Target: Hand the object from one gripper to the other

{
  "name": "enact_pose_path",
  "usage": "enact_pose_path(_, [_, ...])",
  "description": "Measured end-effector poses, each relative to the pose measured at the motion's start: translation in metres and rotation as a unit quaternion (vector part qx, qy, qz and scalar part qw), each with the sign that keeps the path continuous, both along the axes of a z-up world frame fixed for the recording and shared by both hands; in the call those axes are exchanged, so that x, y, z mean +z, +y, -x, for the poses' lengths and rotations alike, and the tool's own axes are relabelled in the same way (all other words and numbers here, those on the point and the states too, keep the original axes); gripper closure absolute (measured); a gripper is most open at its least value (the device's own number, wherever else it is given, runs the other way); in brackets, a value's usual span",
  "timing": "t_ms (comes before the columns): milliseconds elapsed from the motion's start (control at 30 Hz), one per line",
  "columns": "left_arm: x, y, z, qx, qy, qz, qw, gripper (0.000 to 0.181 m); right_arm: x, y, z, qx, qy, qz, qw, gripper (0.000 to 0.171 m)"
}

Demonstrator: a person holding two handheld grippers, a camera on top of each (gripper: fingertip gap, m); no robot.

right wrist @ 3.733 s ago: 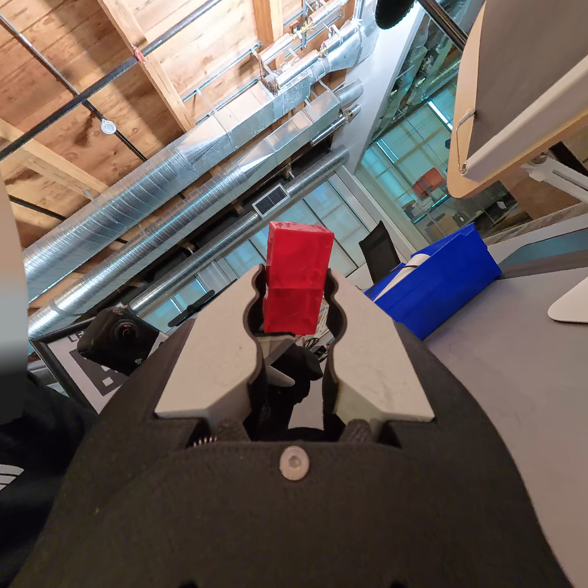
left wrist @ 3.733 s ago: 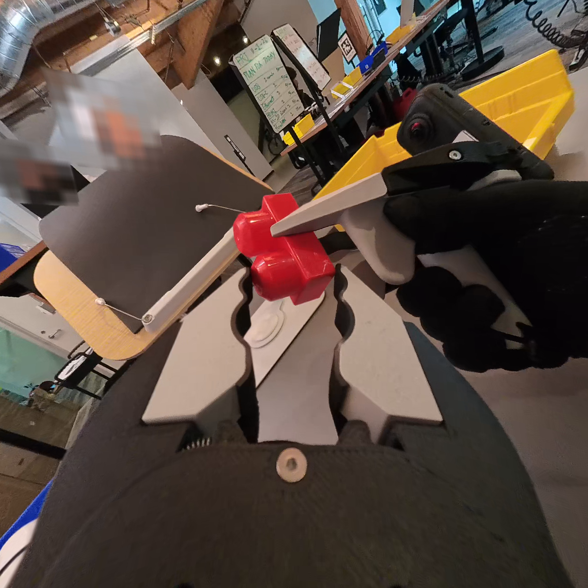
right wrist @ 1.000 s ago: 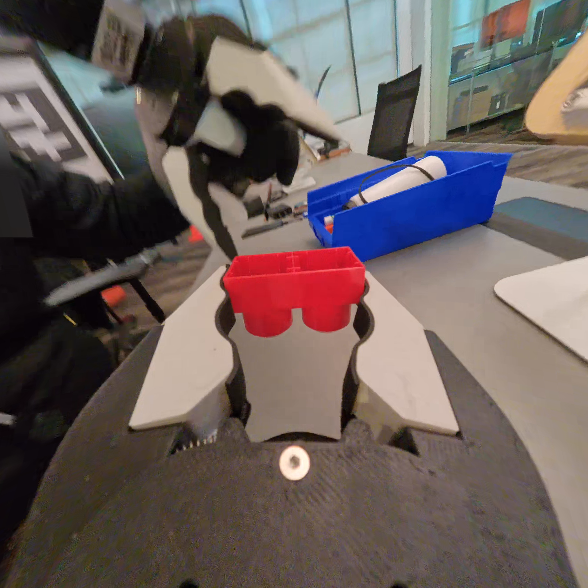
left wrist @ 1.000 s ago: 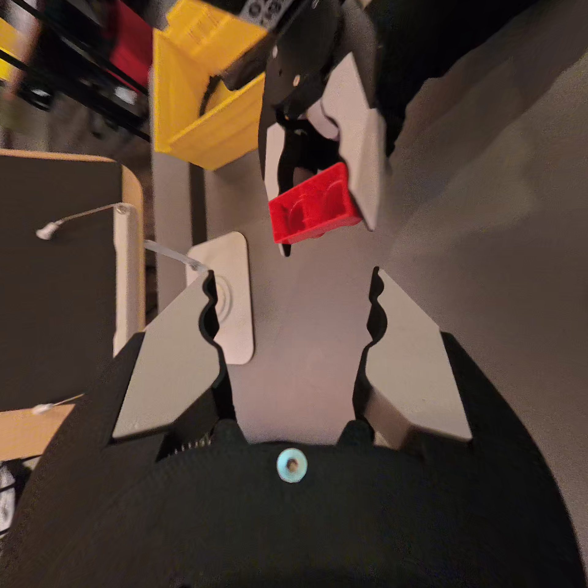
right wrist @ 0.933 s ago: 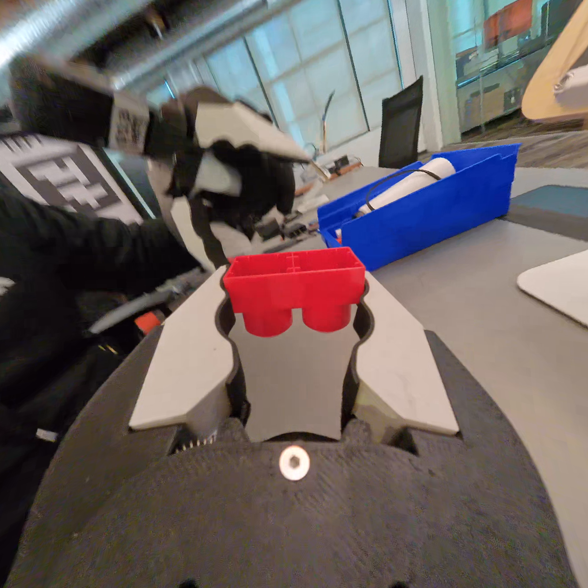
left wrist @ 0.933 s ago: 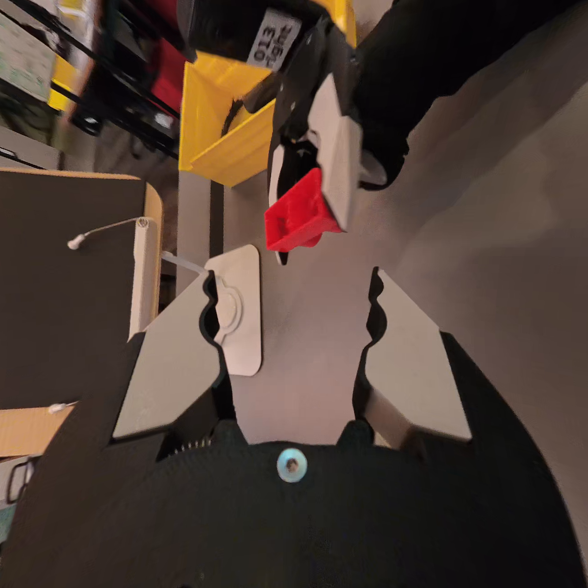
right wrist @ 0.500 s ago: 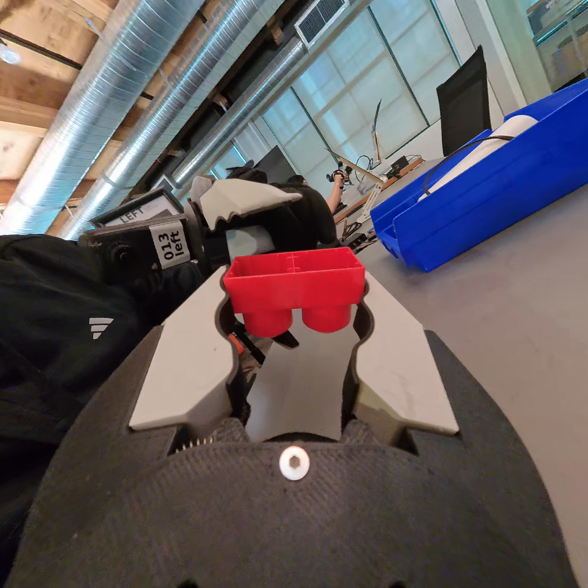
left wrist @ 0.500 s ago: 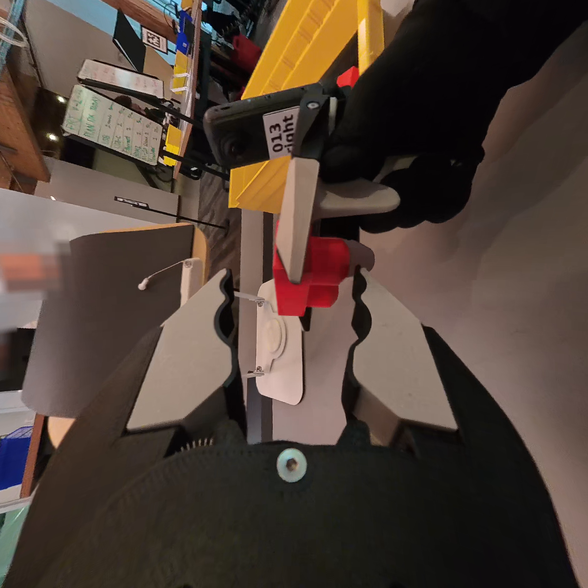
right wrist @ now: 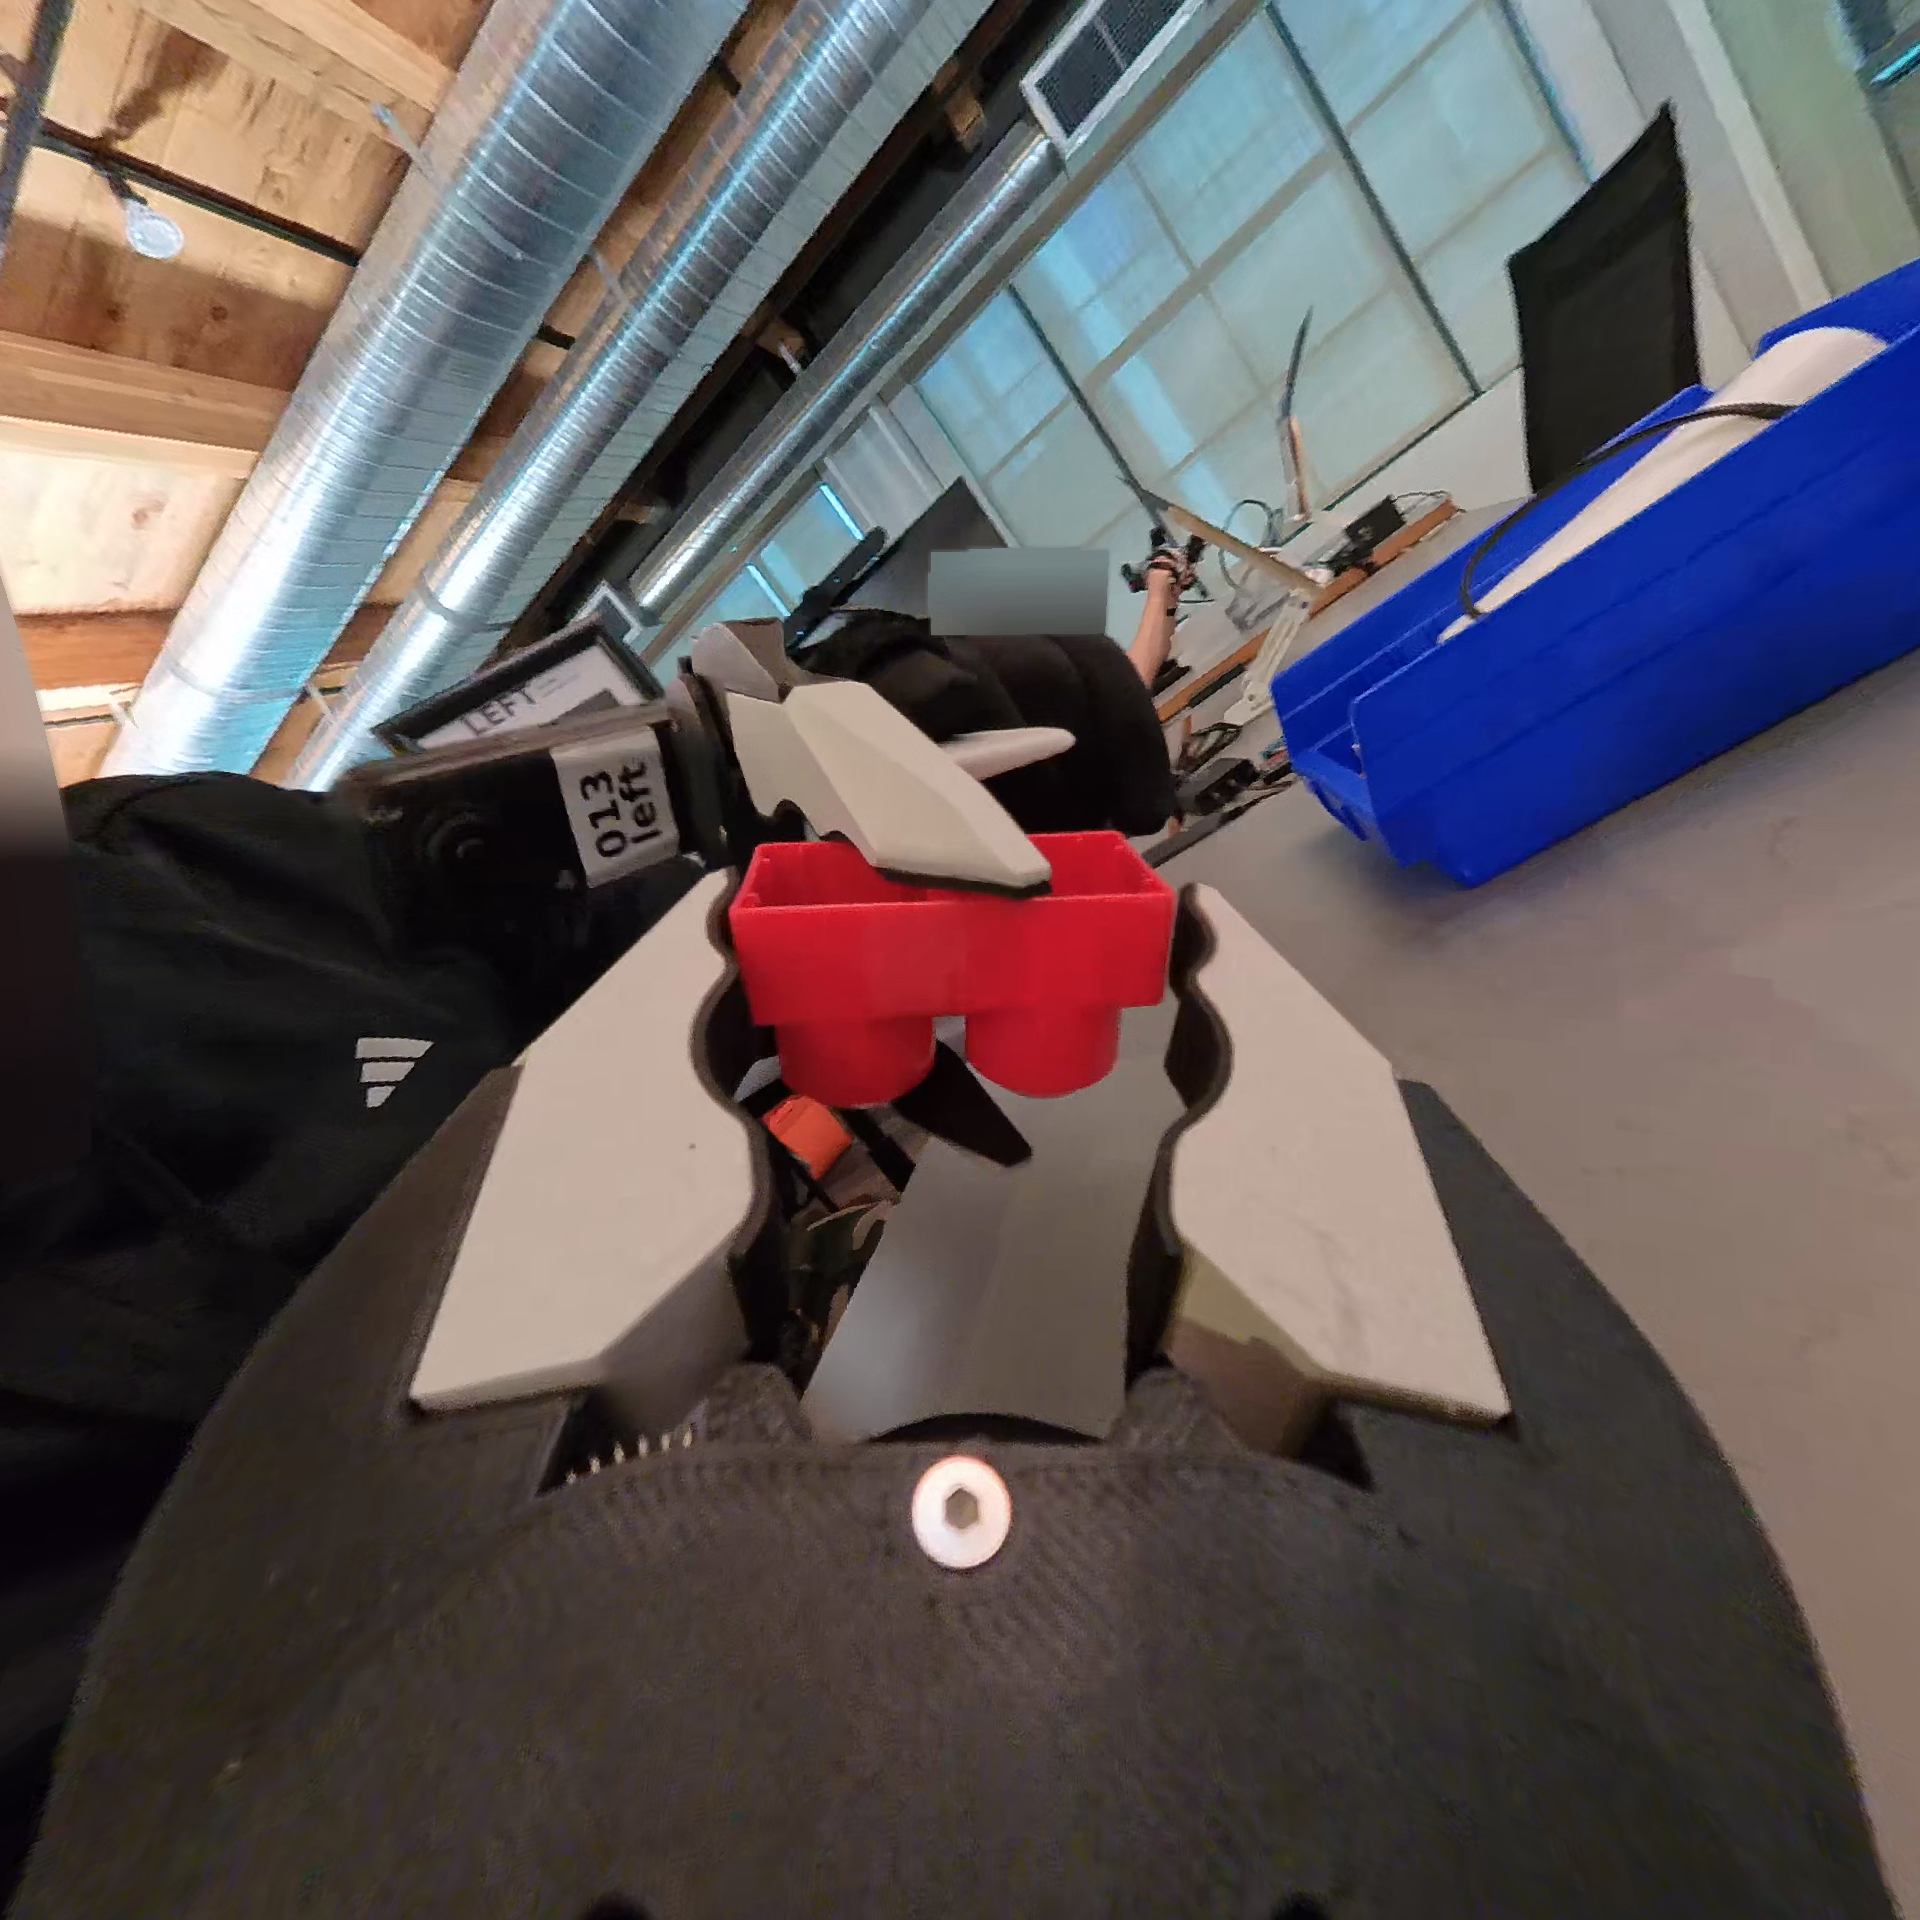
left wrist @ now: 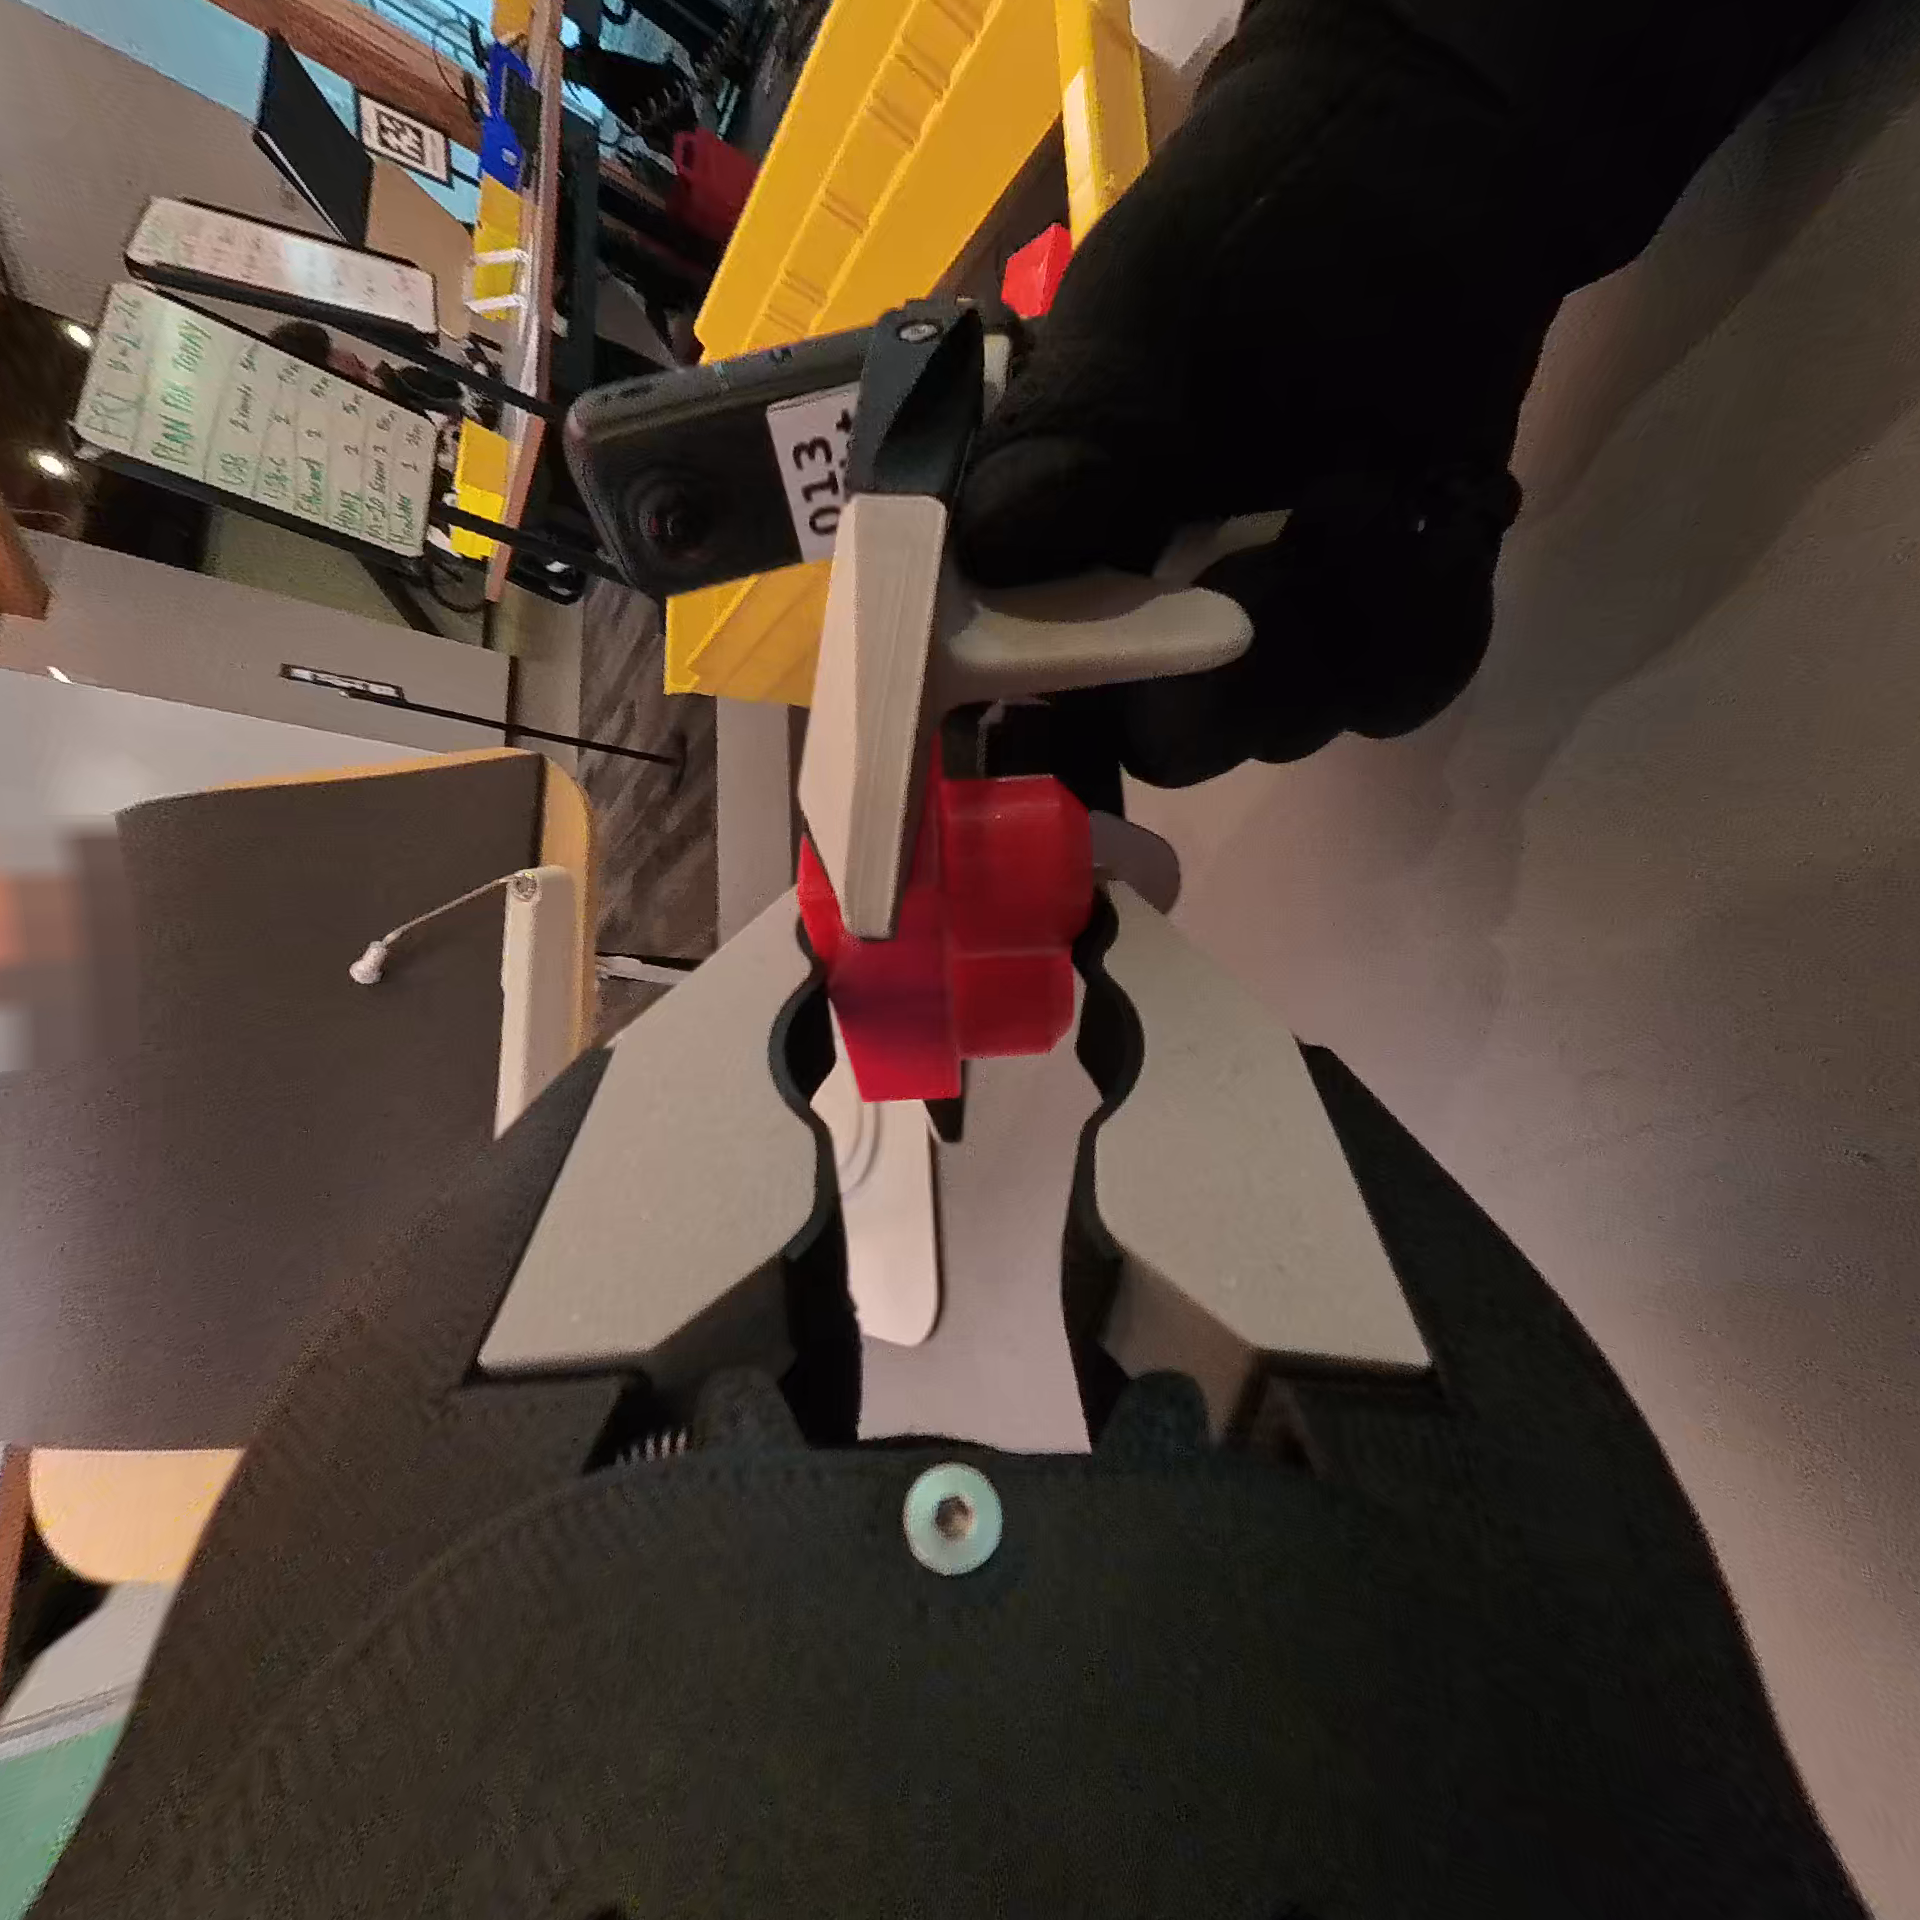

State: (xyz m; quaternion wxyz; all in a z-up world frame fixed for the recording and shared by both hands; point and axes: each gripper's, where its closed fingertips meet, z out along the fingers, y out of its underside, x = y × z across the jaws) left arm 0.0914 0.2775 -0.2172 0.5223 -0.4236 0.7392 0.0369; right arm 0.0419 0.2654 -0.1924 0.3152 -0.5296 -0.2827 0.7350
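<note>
Left tongs are closed in on the red two-stud toy brick from both sides, while the right tongs, held by a black-gloved hand, clamp it crosswise. Yellow bin sits behind on the grey bench.

A big yellow bin sits on the grey tabletop. A blue bin sits there too — something white lies inside it. Shiny silver pipes run under the wooden ceiling — a black chair stands by the windows.
</note>
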Motion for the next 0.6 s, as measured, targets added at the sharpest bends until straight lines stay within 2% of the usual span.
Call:
enact_pose_path(100, [-0.004, 0.0, 0.005, 0.004, 0.01, 0.05, 0.999, 0.139, -0.003, 0.008, -0.006, -0.027, -0.024, -0.018, 0.999, 0.082])
enact_pose_path(200, [-0.004, 0.003, 0.012, 0.008, 0.021, 0.075, 0.997, 0.139, -0.002, 0.014, -0.015, -0.065, -0.071, -0.089, 0.991, 0.087])
enact_pose_path(367, [-0.018, -0.003, 0.02, 0.002, 0.071, 0.153, 0.986, 0.139, 0.006, 0.007, -0.023, -0.101, -0.142, -0.239, 0.955, 0.106])
enact_pose_path(600, [-0.025, -0.002, 0.024, -0.004, 0.127, 0.147, 0.981, 0.139, -0.007, -0.014, -0.02, -0.041, -0.236, -0.352, 0.905, 0.136])
